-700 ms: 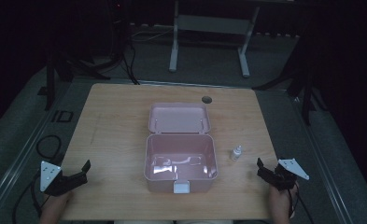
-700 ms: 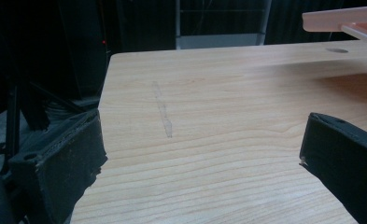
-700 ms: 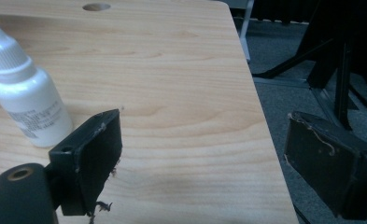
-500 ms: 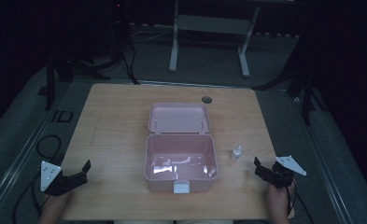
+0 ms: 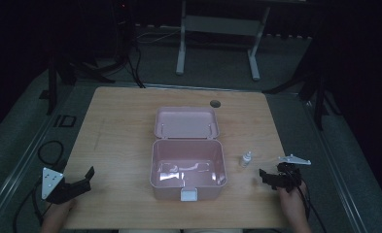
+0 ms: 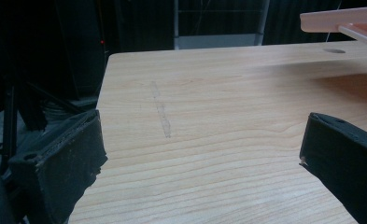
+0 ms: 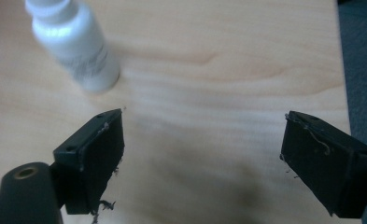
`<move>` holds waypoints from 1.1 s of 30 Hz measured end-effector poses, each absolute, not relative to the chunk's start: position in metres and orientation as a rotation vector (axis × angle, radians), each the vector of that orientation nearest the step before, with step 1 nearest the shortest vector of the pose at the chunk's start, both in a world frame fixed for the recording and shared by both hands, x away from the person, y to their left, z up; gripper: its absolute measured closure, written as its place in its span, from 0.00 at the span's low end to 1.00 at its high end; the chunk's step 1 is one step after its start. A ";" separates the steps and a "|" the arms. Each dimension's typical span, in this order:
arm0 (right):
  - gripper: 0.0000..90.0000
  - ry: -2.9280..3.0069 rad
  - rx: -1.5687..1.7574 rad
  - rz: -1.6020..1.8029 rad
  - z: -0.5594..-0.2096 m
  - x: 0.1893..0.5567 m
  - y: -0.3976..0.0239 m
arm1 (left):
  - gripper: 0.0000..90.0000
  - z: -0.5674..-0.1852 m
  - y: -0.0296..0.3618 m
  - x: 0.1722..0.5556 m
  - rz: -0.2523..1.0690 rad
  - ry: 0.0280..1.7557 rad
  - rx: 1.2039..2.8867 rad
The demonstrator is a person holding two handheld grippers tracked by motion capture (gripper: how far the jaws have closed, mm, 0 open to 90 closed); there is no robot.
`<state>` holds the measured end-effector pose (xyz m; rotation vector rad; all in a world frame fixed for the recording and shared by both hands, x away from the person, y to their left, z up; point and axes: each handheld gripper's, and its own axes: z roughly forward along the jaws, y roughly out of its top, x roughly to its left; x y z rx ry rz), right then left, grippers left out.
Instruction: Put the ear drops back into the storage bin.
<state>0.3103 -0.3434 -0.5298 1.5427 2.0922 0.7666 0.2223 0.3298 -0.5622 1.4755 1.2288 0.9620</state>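
Reaching for the small white bottle

Holding its jaws wide and empty, the right gripper (image 5: 267, 175) sits low over the table (image 5: 125, 121), at the near right corner. It has crept forward and inward over the last moment, closing on the bottle (image 5: 247, 158). In the right gripper view the bottle (image 7: 78, 44) stands upright just ahead of the jaws and off to their left, not yet between them. That shift suggests a pick-up is starting; the gripper would need to swing a little left to straddle it.

Beyond the bottle, further left of this gripper, lies an open pink box (image 5: 187, 170) with its lid (image 5: 186, 122) folded back flat. It looks empty apart from glare on the floor, so it is likely where the bottle goes.

Far across at the near left corner, the left gripper (image 5: 84, 177) has not moved; its jaws are also spread wide, holding nothing.

Faint grey print on the bottle is too blurred to read. No brand or other writing is legible.
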 end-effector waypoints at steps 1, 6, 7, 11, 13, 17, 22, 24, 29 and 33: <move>0.14 2.129 1.536 0.725 -0.528 0.310 -0.343 | 0.00 -0.562 0.330 0.222 0.962 1.228 1.475; 0.13 2.245 1.557 0.629 -0.523 0.311 -0.344 | 0.00 -0.562 0.330 0.222 0.958 1.226 1.477; 0.13 2.280 1.582 0.611 -0.523 0.312 -0.345 | 0.00 -0.562 0.330 0.222 0.958 1.225 1.477; 0.13 2.369 1.595 0.523 -0.524 0.313 -0.344 | 0.00 -0.562 0.330 0.222 0.957 1.224 1.478; 0.13 2.400 1.586 0.489 -0.523 0.313 -0.342 | 0.00 -0.562 0.330 0.222 0.957 1.224 1.478; 0.13 2.459 1.565 0.432 -0.520 0.313 -0.337 | 0.00 -0.562 0.330 0.222 0.956 1.222 1.478; 0.13 2.539 1.560 0.385 -0.514 0.315 -0.332 | 0.00 -0.562 0.330 0.222 0.953 1.221 1.479; 0.13 2.567 1.544 0.346 -0.513 0.315 -0.331 | 0.00 -0.562 0.331 0.222 0.952 1.220 1.479; 0.13 2.684 1.448 0.233 -0.512 0.314 -0.324 | 0.00 -0.562 0.330 0.222 0.953 1.220 1.479; 0.13 2.744 1.399 0.146 -0.511 0.312 -0.321 | 0.00 -0.562 0.331 0.222 0.951 1.220 1.479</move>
